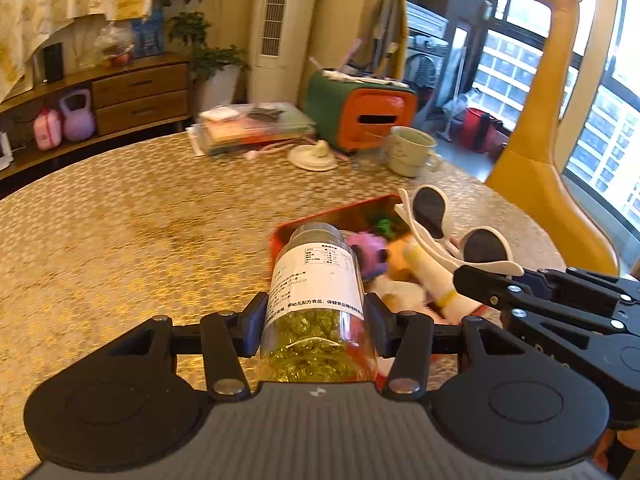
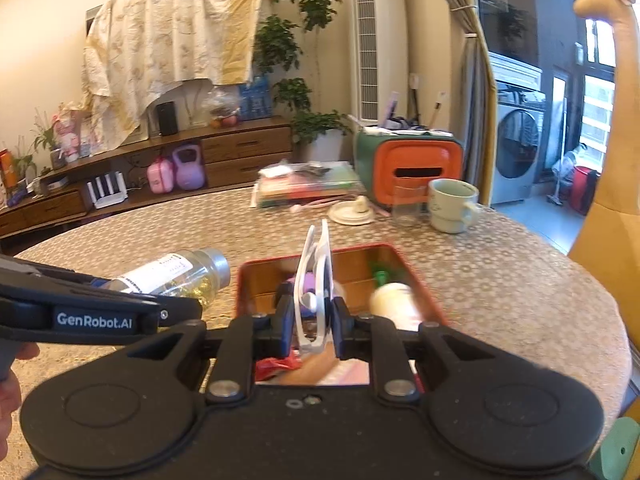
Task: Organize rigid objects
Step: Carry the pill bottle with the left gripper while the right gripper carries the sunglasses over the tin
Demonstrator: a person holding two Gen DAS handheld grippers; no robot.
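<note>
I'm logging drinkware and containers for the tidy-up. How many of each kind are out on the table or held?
Mugs: 1, pale green mug
Clear glasses: 1, glass
Bottles: 1, clear bottle in the left claw
Tins: 1, red tin
Total: 4

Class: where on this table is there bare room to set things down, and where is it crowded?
Free: the table left of the tin, and between tin and books. Crowded: inside the tin, and the far edge around the mug.

the round table (image 2: 500, 280) wears a gold patterned cloth. on it lie a red tin tray (image 2: 416, 276), a stack of books (image 2: 308, 188), a white lid (image 2: 352, 212), a clear glass (image 2: 406, 204), a pale mug (image 2: 452, 204) and a green-and-orange box (image 2: 416, 164).
</note>
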